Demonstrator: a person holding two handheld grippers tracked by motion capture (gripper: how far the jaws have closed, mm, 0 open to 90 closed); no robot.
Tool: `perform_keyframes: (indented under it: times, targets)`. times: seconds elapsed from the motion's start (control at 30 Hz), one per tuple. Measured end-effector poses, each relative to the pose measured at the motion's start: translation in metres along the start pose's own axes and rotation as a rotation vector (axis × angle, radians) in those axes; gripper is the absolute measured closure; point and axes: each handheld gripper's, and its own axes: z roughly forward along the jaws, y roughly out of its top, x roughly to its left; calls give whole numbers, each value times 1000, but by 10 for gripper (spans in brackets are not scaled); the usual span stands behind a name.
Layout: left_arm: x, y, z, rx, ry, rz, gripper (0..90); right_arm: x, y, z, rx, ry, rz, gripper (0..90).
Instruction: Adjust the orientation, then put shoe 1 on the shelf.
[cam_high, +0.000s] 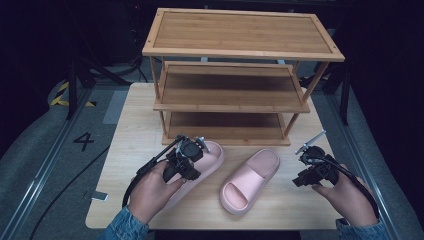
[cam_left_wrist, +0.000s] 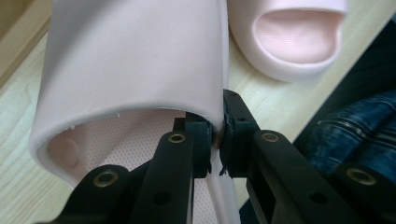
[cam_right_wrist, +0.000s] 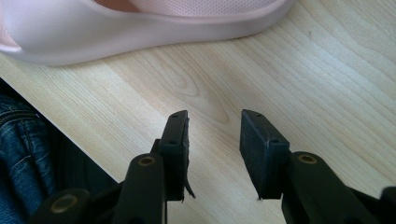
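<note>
Left gripper (cam_left_wrist: 215, 140) clamped on the strap edge of the left slipper (cam_left_wrist: 135, 70): one jaw inside the strap opening, the other outside, strap wall pinched between. In the high view, same gripper (cam_high: 189, 156) sitting over that slipper's (cam_high: 212, 157) middle, held by the left hand (cam_high: 150, 190). Ahead of the jaws and to their right, the second slipper (cam_left_wrist: 299, 42), toe opening facing back at the camera. Below right of the jaws, a denim-clad leg past the table edge.

Right gripper (cam_right_wrist: 214, 140) jaws apart, nothing between them, just bare table (cam_right_wrist: 289, 84) beneath. Ahead and up-left of those jaws, the side of the second slipper (cam_right_wrist: 116, 32) lying flat on the wood. In the high view, right gripper (cam_high: 312, 170) in the right hand (cam_high: 347, 197), near the second slipper (cam_high: 250, 180) but not touching.

Both slippers pink, side by side on the table (cam_high: 125, 150), angled, toes toward the person, apart from each other.

Beyond both grippers, a wooden shoe rack (cam_high: 240, 75) with three shelves at the far side of the table. Top shelf bare. Middle and bottom shelves bare as far as visible; rear parts shadowed.
</note>
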Motion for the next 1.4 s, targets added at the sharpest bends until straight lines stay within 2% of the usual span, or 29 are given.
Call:
perform_keyframes:
  times: [0.17,0.27,0.47,0.67,1.03,1.4]
  targets:
    - [-1,5,-17,-8,19,27,832,0,1,1,3,5,0,626]
    - [0,9,-28,-19,9,32,832,0,1,3,7,2,2,626]
    - [6,20,-45,-37,17,42,831,-2,-3,1,2,6,14,626]
    - [9,34,-67,-58,7,66,832,-5,-9,1,0,2,37,628]
    - [18,65,-95,-113,-1,90,831,-9,-21,-1,0,-4,61,628]
    - [31,92,-103,-137,16,91,832,-9,-30,-3,-2,-7,85,627]
